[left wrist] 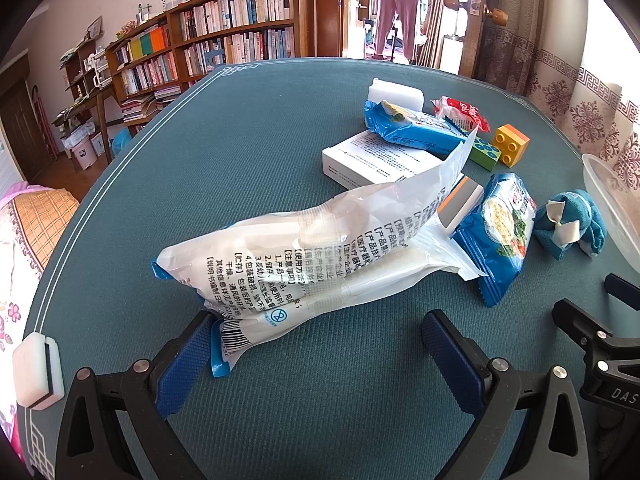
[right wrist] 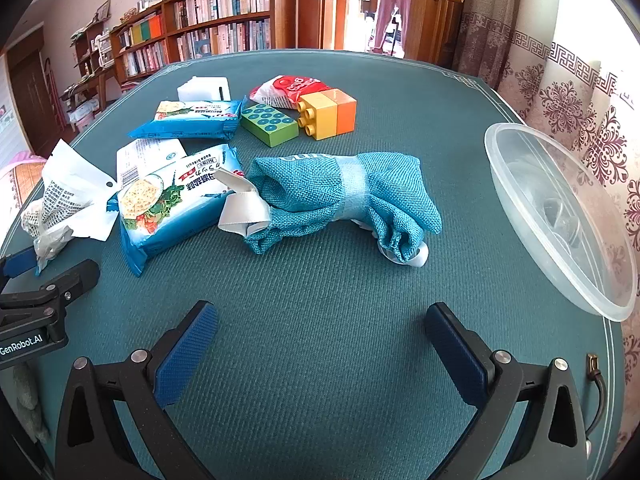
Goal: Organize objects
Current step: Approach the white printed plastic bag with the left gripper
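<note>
As seen from the left wrist, the white printed bag [left wrist: 304, 256] lies on the teal table [left wrist: 240, 152], its barcoded end touching the left finger pad [left wrist: 184, 364]. Item: light, crinkly, likely slippery film; best taken across its narrower middle. Left gripper [left wrist: 320, 360] spread full, pinching nothing.

From the right wrist, the teal cloth pouch [right wrist: 340, 200] lies mid-table, the clear bowl [right wrist: 560, 216] well apart. Item: soft, light, yielding; take at its banded waist. Right gripper [right wrist: 320, 356] spread wide, empty, short of the pouch.
</note>
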`<state>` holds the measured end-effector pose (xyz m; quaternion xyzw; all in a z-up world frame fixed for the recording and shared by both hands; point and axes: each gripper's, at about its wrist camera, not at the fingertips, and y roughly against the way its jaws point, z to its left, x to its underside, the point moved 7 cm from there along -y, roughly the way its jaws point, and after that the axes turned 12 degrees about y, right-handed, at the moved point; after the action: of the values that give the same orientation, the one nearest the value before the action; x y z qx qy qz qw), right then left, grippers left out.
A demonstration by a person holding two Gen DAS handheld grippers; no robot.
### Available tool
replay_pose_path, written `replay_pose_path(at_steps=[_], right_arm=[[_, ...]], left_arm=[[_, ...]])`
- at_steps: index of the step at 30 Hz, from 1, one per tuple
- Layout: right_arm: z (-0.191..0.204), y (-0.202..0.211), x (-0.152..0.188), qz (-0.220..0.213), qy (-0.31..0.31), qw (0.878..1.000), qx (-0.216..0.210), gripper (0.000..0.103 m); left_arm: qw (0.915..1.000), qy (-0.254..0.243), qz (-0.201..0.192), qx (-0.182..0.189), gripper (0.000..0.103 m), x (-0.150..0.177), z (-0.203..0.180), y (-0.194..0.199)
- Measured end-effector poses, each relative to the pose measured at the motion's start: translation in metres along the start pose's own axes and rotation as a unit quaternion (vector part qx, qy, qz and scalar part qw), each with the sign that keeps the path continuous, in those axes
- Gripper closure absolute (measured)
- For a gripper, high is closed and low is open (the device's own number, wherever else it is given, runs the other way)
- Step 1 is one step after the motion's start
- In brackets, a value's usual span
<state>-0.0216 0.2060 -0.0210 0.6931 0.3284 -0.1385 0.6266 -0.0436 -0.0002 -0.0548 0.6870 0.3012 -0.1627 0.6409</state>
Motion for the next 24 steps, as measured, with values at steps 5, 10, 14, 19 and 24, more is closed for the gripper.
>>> replay_pose_path(at_steps=[5, 10, 14, 19, 24], right_arm=[[0.000, -0.001, -0.003, 0.000, 0.000, 1.000, 0.000, 0.000], [0.000, -0.001, -0.001, 0.002, 0.001, 1.000, -0.003, 0.000], [-0.002, -0.002, 0.001, 0.007, 0.005, 1.000, -0.011, 0.000], [-0.001, -0.001, 0.003, 0.007, 0.010, 1.000, -0.018, 0.000], [0.000, 0.000, 0.004, 0.005, 0.014, 1.000, -0.023, 0.000]], left_arm=[[1.0000, 0.000, 0.000, 0.000, 0.000, 0.000, 0.000, 0.000], [1.0000, 0.000, 0.000, 0.000, 0.000, 0.000, 0.000, 0.000], [1.0000, 0.000, -0.001, -0.001, 0.000, 0.000, 0.000, 0.000], [1.0000, 0.001, -0.001, -0.002, 0.000, -0.001, 0.009, 0.001], [1.0000, 0.003, -0.003, -0.007, 0.000, 0.001, 0.006, 0.002]])
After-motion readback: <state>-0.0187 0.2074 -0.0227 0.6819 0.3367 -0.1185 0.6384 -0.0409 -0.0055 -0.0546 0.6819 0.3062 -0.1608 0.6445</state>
